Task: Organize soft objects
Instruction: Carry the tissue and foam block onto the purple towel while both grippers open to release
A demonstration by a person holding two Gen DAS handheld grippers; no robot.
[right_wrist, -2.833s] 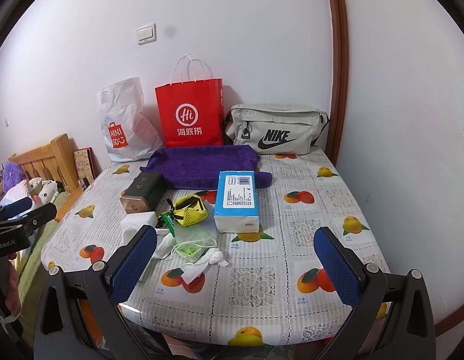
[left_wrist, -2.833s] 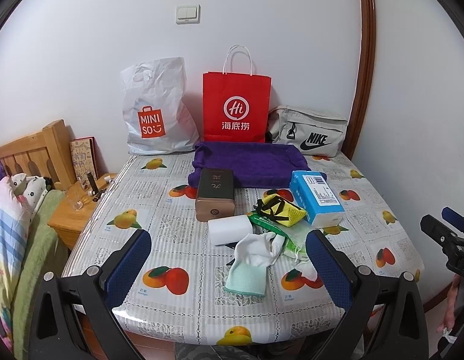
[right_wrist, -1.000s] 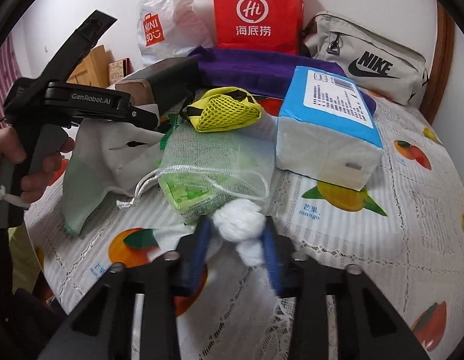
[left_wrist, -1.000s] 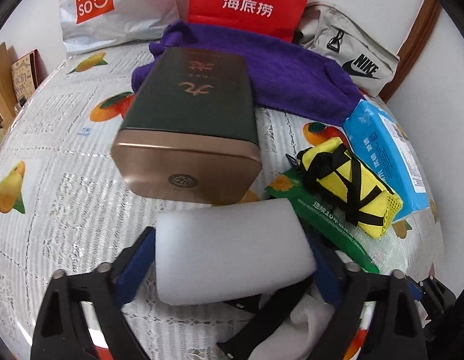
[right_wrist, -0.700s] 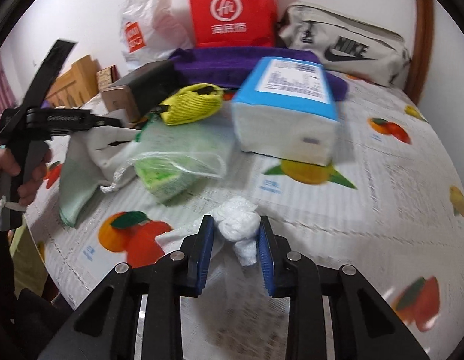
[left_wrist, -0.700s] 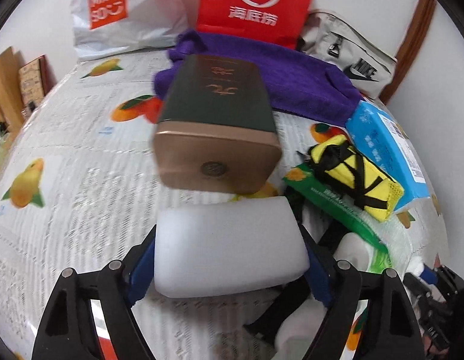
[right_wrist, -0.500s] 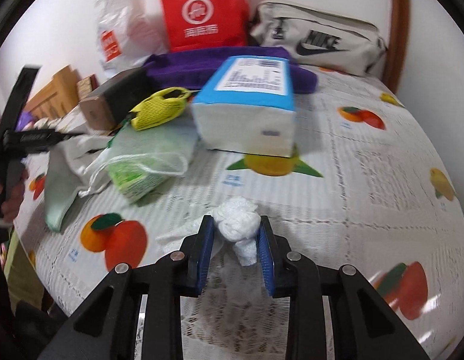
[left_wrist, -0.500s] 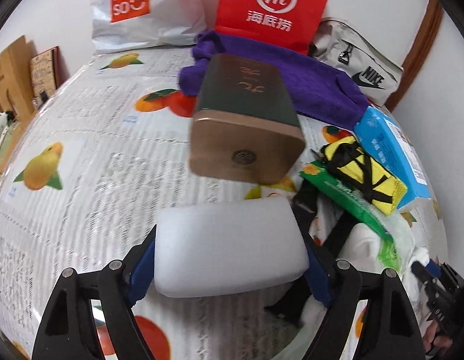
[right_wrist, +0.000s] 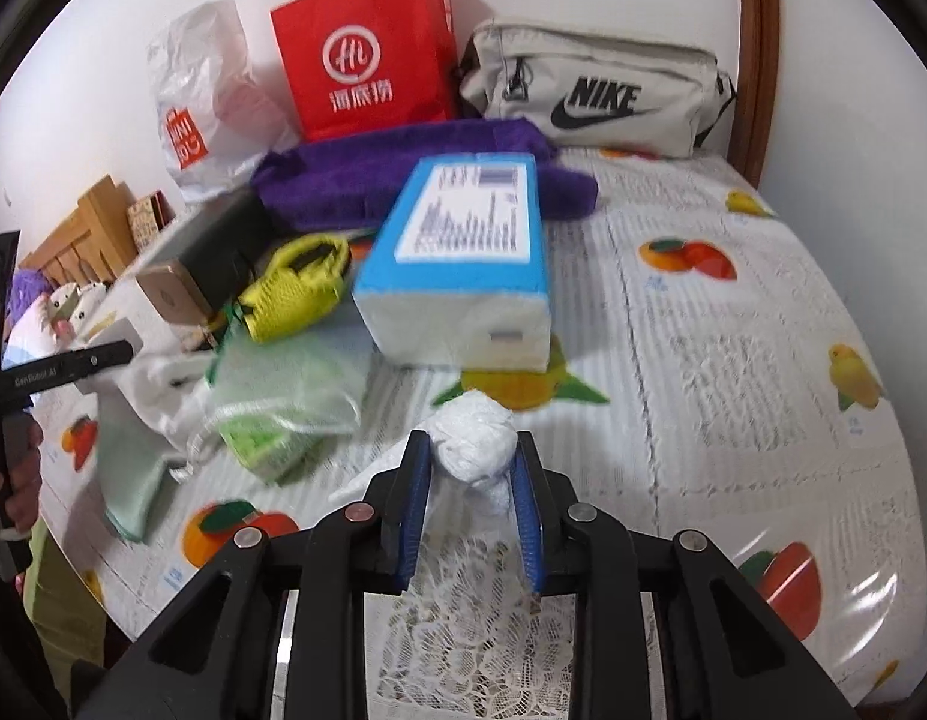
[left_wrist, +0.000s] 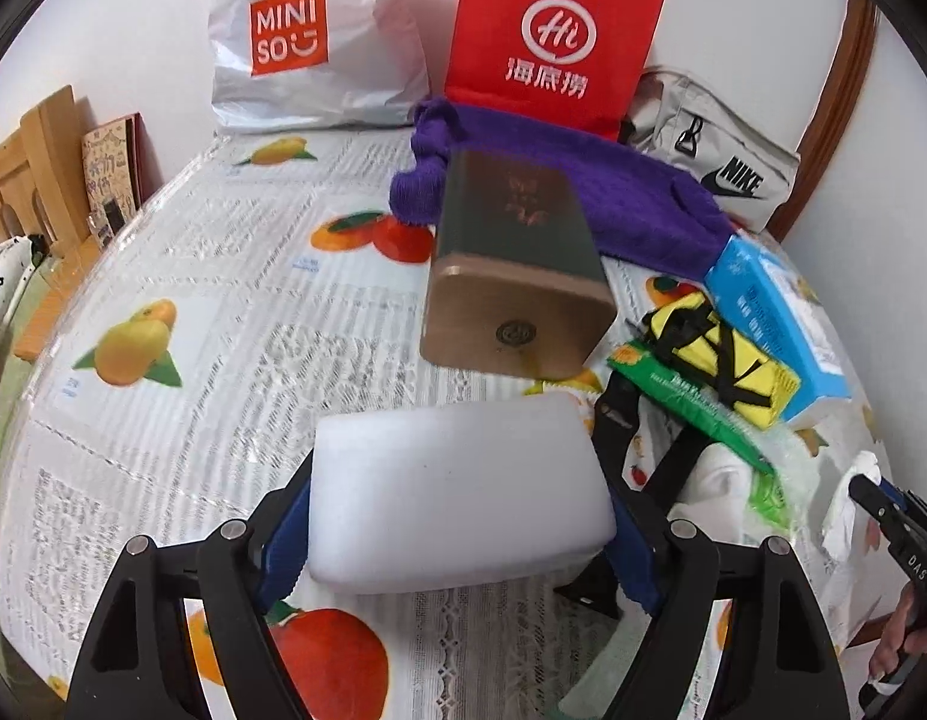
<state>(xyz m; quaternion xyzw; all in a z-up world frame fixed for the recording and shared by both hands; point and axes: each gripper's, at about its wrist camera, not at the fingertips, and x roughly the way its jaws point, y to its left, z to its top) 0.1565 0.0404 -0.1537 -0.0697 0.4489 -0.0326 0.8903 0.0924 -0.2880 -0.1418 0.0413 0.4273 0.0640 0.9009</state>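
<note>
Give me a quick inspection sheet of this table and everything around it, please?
Surface: fruit-print tablecloth, mostly covered on one side.
Job's things: white foam block; crumpled white cloth; purple towel; yellow mesh pouch.
Clutter: brown tin box; blue tissue pack; green packet in a mesh bag.
Grippers: left gripper clamps the foam block; right gripper pinches the white cloth.
Cables: nothing seen.
Surroundings: red paper bag, white plastic bag, grey Nike bag against the wall.
</note>
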